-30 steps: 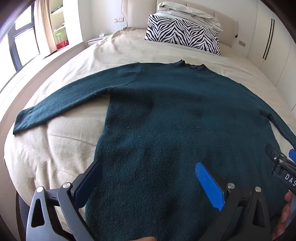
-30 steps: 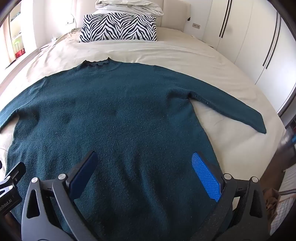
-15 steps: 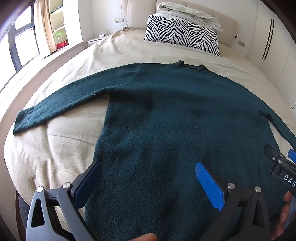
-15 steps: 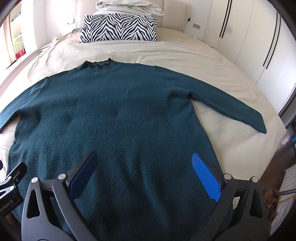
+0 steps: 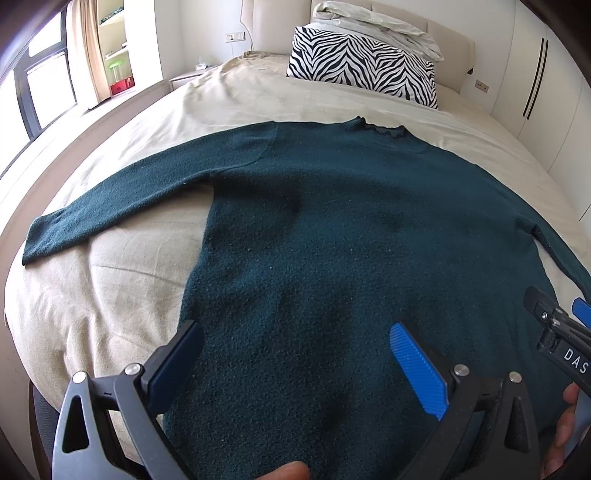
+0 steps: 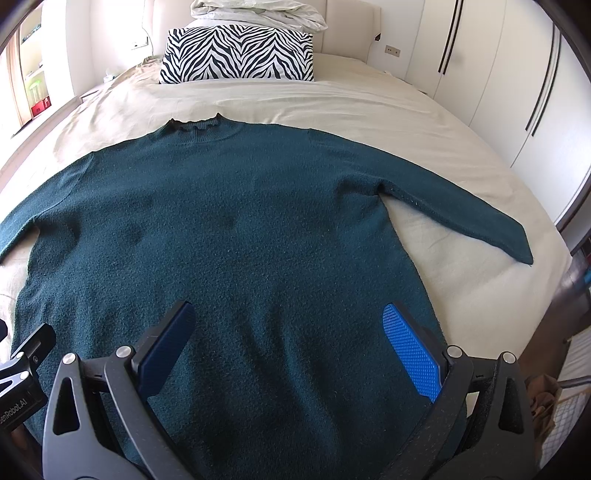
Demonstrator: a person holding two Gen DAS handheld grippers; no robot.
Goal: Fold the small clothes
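Sweater [image 5: 351, 240], dark green, spread flat on beige bed [image 5: 110, 295], collar toward headboard, both sleeves out sideways. Left sleeve [image 5: 122, 206] angles down to bed's left edge. Left gripper [image 5: 299, 358] over lower left hem area, jaws spread wide, holding nothing. Right gripper [image 6: 291, 343] over lower right hem, jaws also wide apart, nothing held. Right sleeve [image 6: 454, 210] stretched toward bed's right edge. Zebra pillow [image 6: 238, 55] at headboard, folded bedding [image 6: 258, 9] on top.
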